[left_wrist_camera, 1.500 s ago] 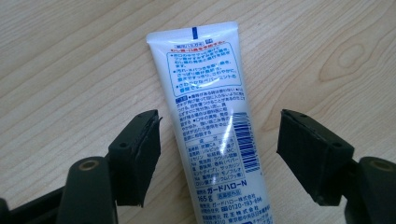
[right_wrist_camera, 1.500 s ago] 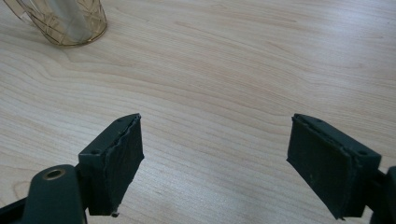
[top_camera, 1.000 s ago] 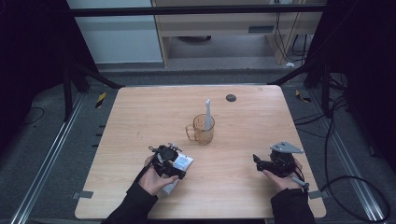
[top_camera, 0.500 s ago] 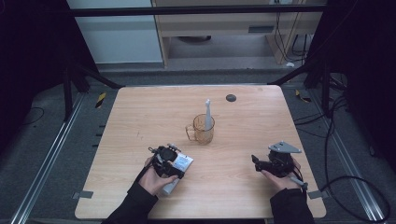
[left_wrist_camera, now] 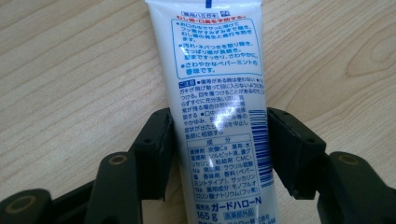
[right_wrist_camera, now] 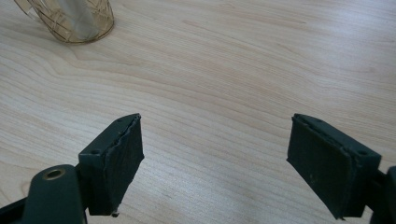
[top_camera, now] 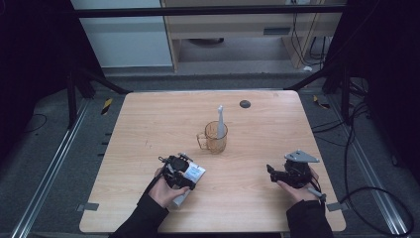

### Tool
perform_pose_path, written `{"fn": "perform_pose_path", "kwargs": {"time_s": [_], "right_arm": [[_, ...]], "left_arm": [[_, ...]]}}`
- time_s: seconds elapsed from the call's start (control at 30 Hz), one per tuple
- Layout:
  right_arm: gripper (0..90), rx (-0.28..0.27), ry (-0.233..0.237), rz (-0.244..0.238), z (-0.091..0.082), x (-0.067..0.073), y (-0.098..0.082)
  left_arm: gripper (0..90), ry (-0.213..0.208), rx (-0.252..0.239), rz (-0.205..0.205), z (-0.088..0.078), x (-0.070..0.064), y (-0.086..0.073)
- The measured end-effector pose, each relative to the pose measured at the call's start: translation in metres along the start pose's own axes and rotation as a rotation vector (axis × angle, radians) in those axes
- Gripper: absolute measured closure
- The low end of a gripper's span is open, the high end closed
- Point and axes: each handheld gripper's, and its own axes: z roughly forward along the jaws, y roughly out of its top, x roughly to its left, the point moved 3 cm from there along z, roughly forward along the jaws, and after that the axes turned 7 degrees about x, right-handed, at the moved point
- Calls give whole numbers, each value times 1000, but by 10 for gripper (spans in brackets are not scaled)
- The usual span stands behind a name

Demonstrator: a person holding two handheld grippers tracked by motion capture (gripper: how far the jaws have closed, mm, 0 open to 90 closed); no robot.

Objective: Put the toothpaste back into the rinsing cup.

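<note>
Toothpaste, a white plastic tube with blue and red print, lies flat on the pale wooden tabletop in the lower left of the high view, between the left gripper's jaws, which have just been closing and now meet its edges. At lower right the right gripper's jaws stand wide open over bare wood. An amber glass mug holding a white toothbrush stands mid-frame.

Black sleeves cover both forearms; each black gripper has brass-ringed screw holes, the right gripper a grey three-cornered plate
</note>
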Motion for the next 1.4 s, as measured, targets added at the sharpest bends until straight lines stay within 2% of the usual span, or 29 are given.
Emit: {"fn": "perform_pose_path", "kwargs": {"time_s": [0.3, 0.43, 0.7, 0.87, 1.03, 1.4], "right_arm": [[181, 2, -2, -1, 0, 0, 0], [181, 5, 0, 0, 1, 0, -1], [181, 5, -1, 8, 0, -2, -2], [181, 2, -3, 10, 0, -3, -2], [179, -2, -3, 12, -1, -3, -2], [171, -14, -17, 9, -1, -3, -1]], "left_arm": [[556, -26, -20, -24, -3, 2, -2], [629, -27, -43, -17, -6, 2, -4], [675, -39, -103, 4, -15, 1, -6], [683, -37, -172, -2, -31, 6, -7], [686, -25, -263, -33, -49, 14, -8], [687, 48, -472, -81, -80, 32, -1]]}}
